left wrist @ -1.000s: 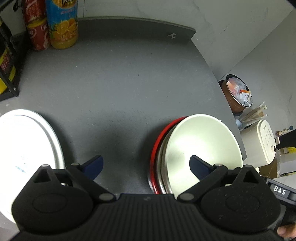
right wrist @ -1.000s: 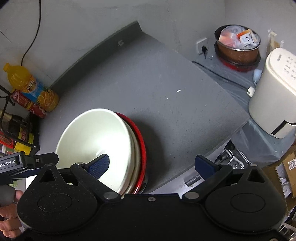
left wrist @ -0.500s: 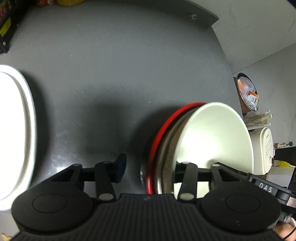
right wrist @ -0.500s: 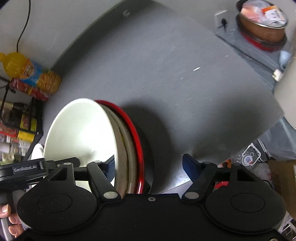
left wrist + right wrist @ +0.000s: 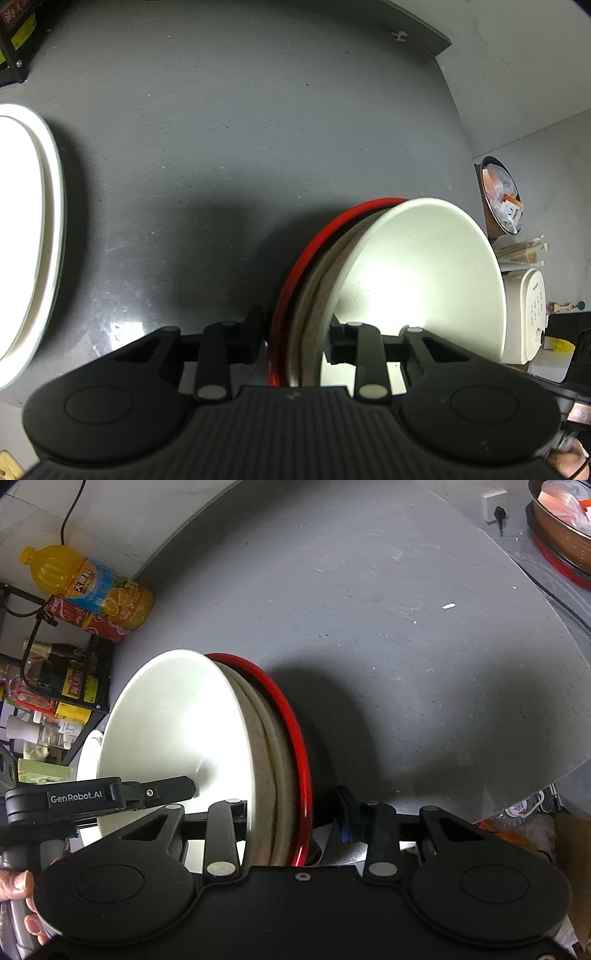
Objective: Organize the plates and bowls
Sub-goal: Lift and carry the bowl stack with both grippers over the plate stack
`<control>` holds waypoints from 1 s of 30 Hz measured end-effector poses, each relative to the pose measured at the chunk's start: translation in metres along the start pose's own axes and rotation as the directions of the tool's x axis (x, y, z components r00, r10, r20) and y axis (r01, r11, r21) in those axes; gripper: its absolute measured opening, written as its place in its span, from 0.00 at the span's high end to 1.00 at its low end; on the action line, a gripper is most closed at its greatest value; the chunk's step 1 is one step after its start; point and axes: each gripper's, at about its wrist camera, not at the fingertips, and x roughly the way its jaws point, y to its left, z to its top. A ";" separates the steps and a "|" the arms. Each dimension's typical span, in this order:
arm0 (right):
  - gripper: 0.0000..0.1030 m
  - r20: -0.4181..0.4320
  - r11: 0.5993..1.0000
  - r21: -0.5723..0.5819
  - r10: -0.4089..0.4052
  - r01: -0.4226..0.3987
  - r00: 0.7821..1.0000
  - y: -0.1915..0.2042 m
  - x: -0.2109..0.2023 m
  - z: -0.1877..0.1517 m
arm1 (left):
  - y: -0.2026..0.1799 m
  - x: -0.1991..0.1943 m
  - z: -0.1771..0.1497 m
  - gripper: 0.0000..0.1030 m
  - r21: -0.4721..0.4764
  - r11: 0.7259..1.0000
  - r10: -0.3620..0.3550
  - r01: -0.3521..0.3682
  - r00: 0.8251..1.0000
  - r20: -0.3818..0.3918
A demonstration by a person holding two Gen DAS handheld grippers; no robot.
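Observation:
A stack of nested bowls stands on the dark grey table: a white bowl (image 5: 424,266) on top, beige bowls under it, and a red-rimmed one (image 5: 314,243) at the bottom. My left gripper (image 5: 295,336) is shut across the stack's near rim, one finger inside the white bowl and one outside the red rim. My right gripper (image 5: 293,812) is shut on the same stack (image 5: 266,738) from the other side, one finger inside and one outside. A white plate stack (image 5: 33,236) lies at the left.
An orange juice bottle (image 5: 88,583), a red can and a black rack of bottles (image 5: 55,679) stand at the table's back left. A white appliance (image 5: 524,314) and a brown pot (image 5: 502,195) sit beyond the table's right edge (image 5: 546,738).
Both grippers went from open to shut on the rims of the bowl stack, one on each side. The stack now looks tilted in both views.

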 end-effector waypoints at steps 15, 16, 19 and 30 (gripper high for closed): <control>0.65 0.050 0.996 -0.078 0.048 -0.044 0.998 0.037 -0.011 0.013 | 0.026 -0.040 0.004 0.71 -0.013 1.000 -0.023 0.024 0.997 0.079; 0.65 0.052 0.995 -0.086 0.049 -0.044 0.997 0.041 -0.011 0.013 | 0.030 -0.043 0.006 0.71 -0.009 1.000 -0.027 0.028 0.996 0.082; 0.65 0.066 0.994 -0.097 0.046 -0.039 0.997 0.056 -0.010 0.012 | 0.042 -0.054 0.008 0.71 0.009 0.999 -0.033 0.032 0.995 0.095; 0.65 0.130 0.995 -0.089 0.046 -0.034 0.991 0.110 -0.013 0.000 | 0.081 -0.101 0.024 0.71 0.091 0.994 -0.068 0.057 0.990 0.122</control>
